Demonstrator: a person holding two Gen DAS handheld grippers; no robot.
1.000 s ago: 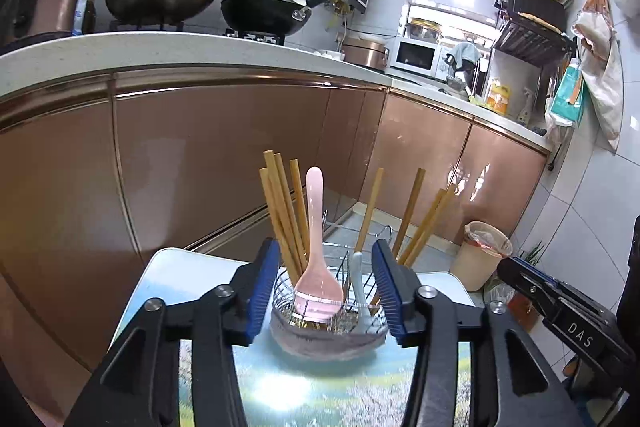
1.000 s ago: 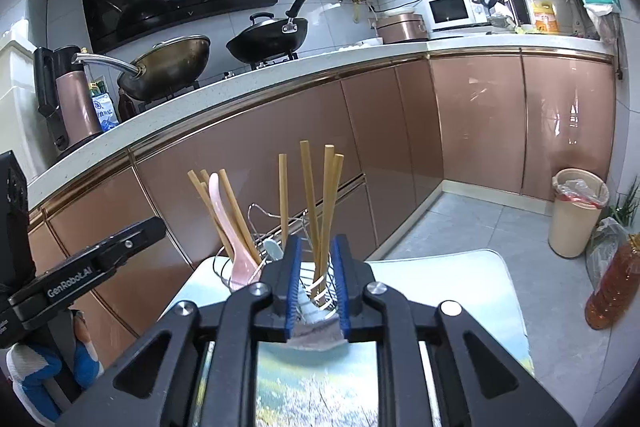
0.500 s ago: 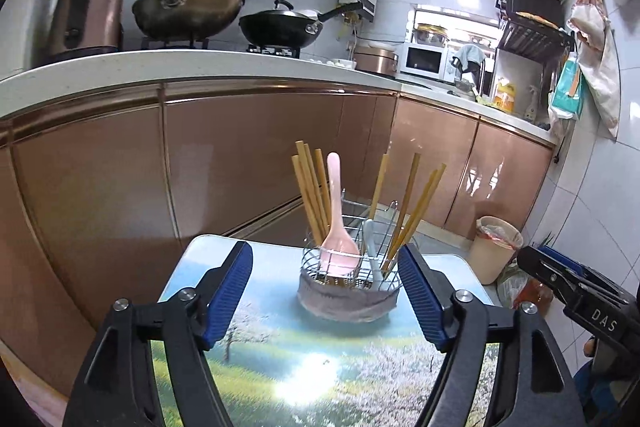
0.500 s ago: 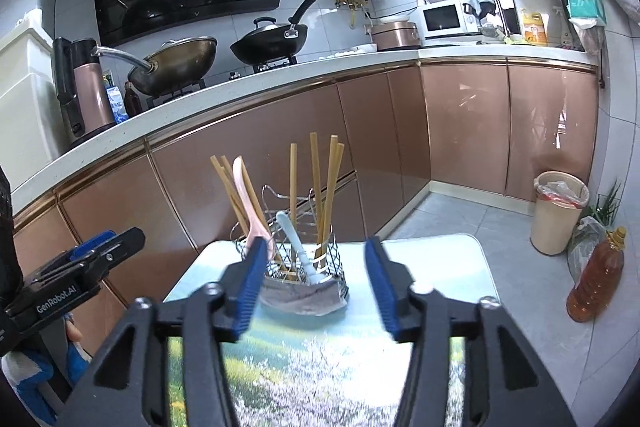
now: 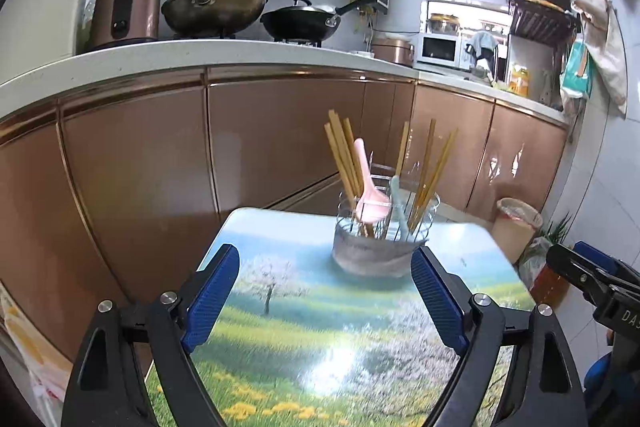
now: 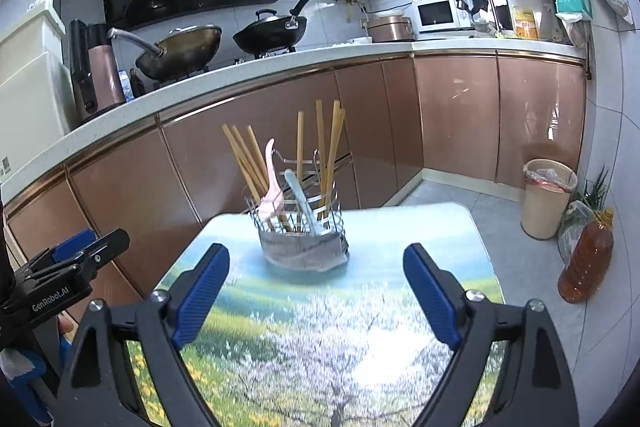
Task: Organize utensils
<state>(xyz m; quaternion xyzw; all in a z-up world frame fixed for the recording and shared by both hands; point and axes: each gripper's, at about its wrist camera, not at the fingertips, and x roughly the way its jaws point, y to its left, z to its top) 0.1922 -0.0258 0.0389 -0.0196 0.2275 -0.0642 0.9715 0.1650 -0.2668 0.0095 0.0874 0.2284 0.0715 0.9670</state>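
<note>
Wire utensil holder (image 5: pixel 384 227) is seen ahead of the left gripper (image 5: pixel 325 297), beyond the jaw tips and nearer the right-hand jaw, standing upright on the landscape-print tabletop (image 5: pixel 320 347). Both jaws of the left gripper are spread wide and released; nothing is held between them. The holder's lower part is wrapped in a grey cloth band (image 5: pixel 372 257). Wooden chopsticks (image 5: pixel 344 163) are stood in it, fanned outward, with a pink spoon (image 5: pixel 370 195) and a pale blue spoon (image 5: pixel 398 203) lodged among them.

In the right wrist view the same holder (image 6: pixel 300 227) is found ahead of the right gripper (image 6: pixel 316 291), beyond the tips and roughly between the jaw lines, slightly toward the left-hand jaw. The right gripper's jaws are likewise parted wide, gripping nothing. Chopsticks (image 6: pixel 328 147), pink spoon (image 6: pixel 272 187) and blue spoon (image 6: pixel 304 205) are noted inside. A beige waste bin (image 6: pixel 550 197) and an oil bottle (image 6: pixel 586 259) are recorded on the floor, well outside the right-hand jaw.
</note>
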